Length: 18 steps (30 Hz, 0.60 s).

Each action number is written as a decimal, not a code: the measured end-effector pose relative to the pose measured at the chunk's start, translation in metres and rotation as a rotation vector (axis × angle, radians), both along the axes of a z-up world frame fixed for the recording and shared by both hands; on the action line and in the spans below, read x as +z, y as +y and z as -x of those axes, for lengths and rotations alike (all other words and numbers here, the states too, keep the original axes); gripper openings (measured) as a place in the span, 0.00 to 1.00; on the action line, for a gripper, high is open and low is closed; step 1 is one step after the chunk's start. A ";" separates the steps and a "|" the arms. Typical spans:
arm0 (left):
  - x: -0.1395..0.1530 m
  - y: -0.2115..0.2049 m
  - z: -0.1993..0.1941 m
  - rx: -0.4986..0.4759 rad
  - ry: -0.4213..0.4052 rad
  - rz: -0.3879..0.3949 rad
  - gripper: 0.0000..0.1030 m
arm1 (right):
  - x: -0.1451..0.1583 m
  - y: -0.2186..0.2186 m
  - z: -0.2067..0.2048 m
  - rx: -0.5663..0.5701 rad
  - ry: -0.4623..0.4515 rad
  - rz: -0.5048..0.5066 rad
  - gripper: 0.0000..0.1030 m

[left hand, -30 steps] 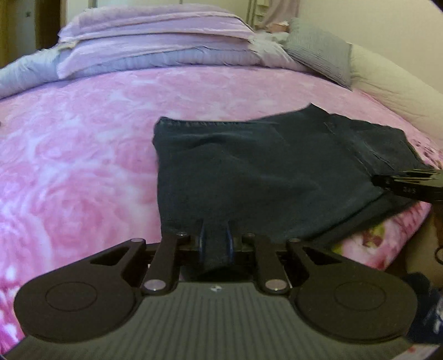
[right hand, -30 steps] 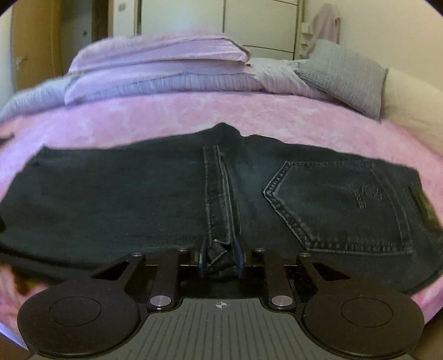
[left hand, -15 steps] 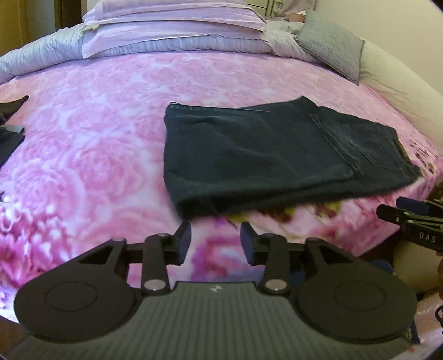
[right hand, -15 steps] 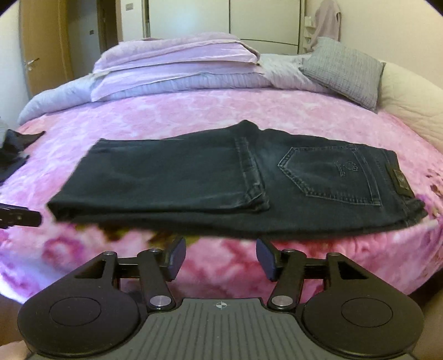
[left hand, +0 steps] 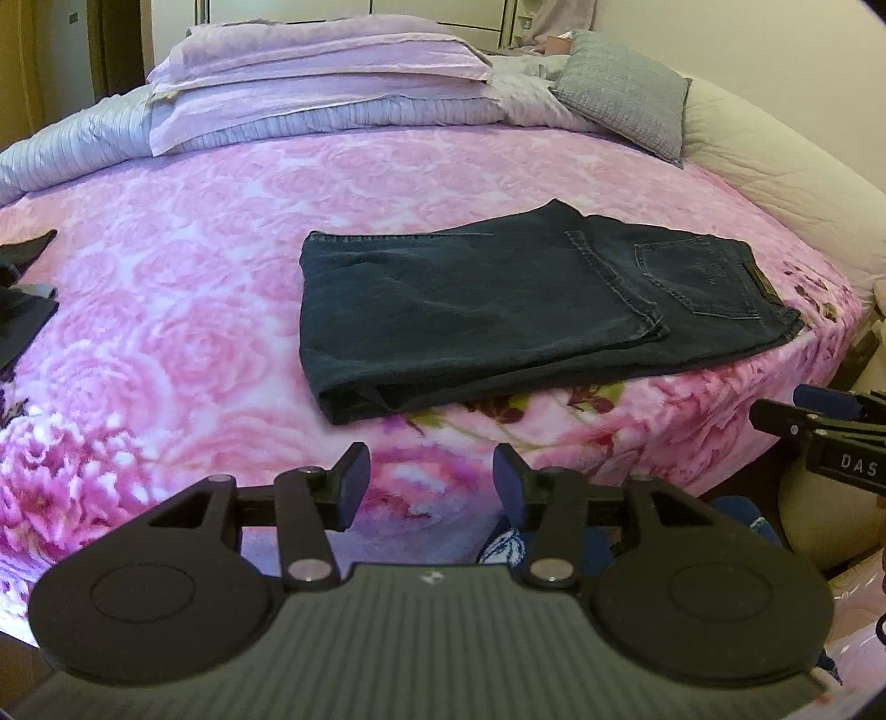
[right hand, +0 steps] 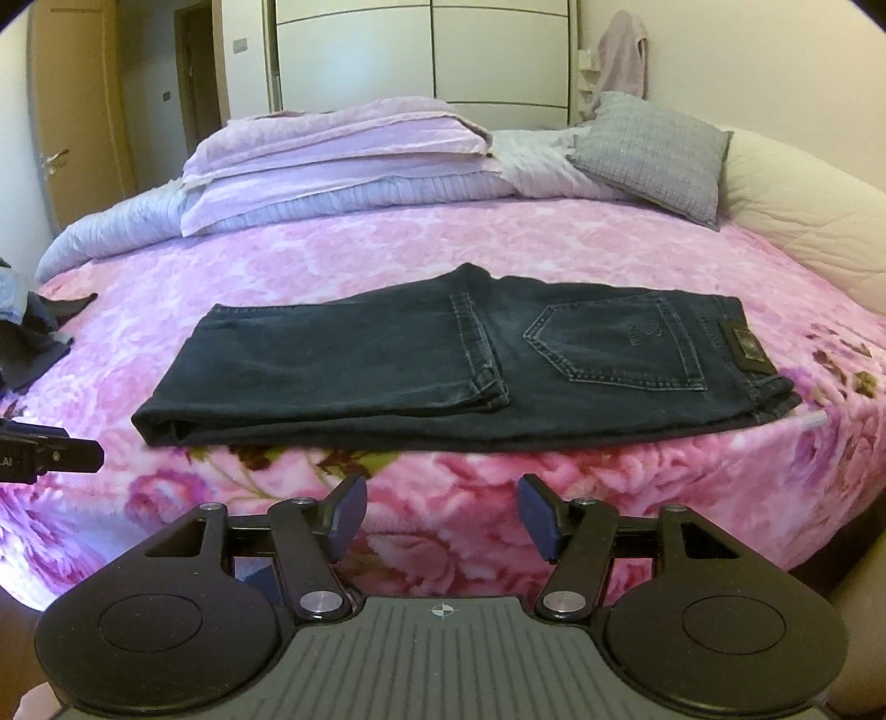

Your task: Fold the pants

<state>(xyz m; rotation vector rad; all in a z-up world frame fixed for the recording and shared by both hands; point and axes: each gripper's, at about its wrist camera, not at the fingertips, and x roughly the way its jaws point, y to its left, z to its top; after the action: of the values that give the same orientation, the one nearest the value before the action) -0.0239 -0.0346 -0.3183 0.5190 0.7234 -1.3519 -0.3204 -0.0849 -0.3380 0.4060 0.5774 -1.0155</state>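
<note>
Dark denim pants [left hand: 498, 310] [right hand: 443, 365] lie folded into a flat rectangle on the pink floral bedspread [left hand: 166, 310] [right hand: 332, 249], near its front edge, back pocket and waistband at the right end. My left gripper [left hand: 426, 482] hovers in front of the bed edge, short of the fold; its jaws are opening with nothing between them. My right gripper [right hand: 443, 518] also hangs back from the pants, jaws apart and empty. Each gripper's tip shows at the side of the other's view: the right gripper [left hand: 819, 421] and the left gripper [right hand: 50, 457].
Stacked lilac bedding [right hand: 343, 160] and a grey cushion [right hand: 653, 149] fill the bed's far end. A padded cream headboard [right hand: 803, 210] curves along the right. Dark clothes [left hand: 22, 299] [right hand: 33, 343] lie at the bed's left edge. A wardrobe [right hand: 421, 50] stands behind.
Both grippers were shut on the pants' near edge; they let go, opened and drew back and upward. The pants now lie flat by themselves.
</note>
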 end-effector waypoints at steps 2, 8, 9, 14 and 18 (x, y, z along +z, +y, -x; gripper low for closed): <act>0.001 -0.001 0.002 -0.006 -0.005 0.001 0.43 | 0.001 0.000 0.002 -0.006 -0.007 0.000 0.56; -0.001 -0.005 0.004 -0.011 -0.015 -0.011 0.43 | -0.002 -0.004 0.005 -0.019 -0.007 -0.002 0.56; -0.002 -0.006 0.003 -0.009 -0.015 -0.015 0.43 | -0.003 -0.007 0.006 -0.026 -0.007 -0.006 0.56; -0.010 -0.015 -0.001 0.000 -0.011 -0.043 0.43 | -0.010 -0.025 0.014 -0.064 -0.013 -0.035 0.56; -0.016 -0.026 -0.003 0.000 -0.008 -0.057 0.43 | -0.015 -0.044 0.023 -0.088 -0.019 -0.042 0.56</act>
<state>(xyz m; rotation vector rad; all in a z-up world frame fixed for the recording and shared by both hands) -0.0206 -0.0606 -0.3347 0.5690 0.7570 -1.3318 -0.3438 -0.1292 -0.3532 0.4811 0.5690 -1.0838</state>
